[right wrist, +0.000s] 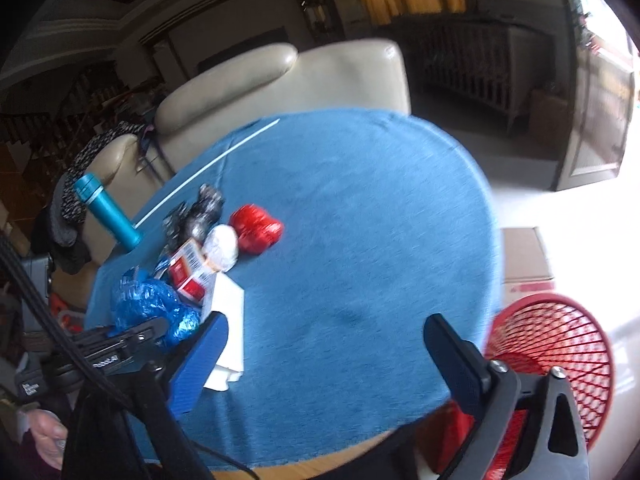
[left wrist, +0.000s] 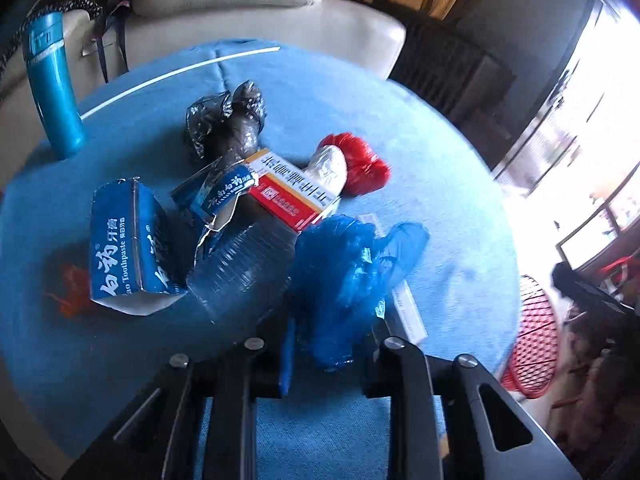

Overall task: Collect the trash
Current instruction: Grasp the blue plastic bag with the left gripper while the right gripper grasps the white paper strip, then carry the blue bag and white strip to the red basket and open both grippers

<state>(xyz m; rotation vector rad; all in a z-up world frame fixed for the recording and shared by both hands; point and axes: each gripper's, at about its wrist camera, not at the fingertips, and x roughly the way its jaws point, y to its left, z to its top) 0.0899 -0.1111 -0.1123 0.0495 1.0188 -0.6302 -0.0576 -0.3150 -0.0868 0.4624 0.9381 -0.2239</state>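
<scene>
A pile of trash lies on the blue round table [left wrist: 440, 208]: a crumpled blue plastic bag [left wrist: 352, 264], a clear plastic bottle [left wrist: 244, 264], a torn blue toothpaste box [left wrist: 128, 248], a red and white box [left wrist: 288, 192], a black plastic bag [left wrist: 228, 124], a red bag [left wrist: 360, 160] and a white paper [right wrist: 228, 320]. My left gripper [left wrist: 332, 356] is open, its fingers on either side of the blue bag's near edge. My right gripper [right wrist: 320, 360] is open and empty above the table's near part, right of the pile. The red mesh basket [right wrist: 560, 360] stands beside the table.
A teal flask [left wrist: 52, 88] stands at the table's far left edge. A cream leather sofa [left wrist: 248, 4] is behind the table. A cardboard box [right wrist: 524, 256] lies on the floor past the basket.
</scene>
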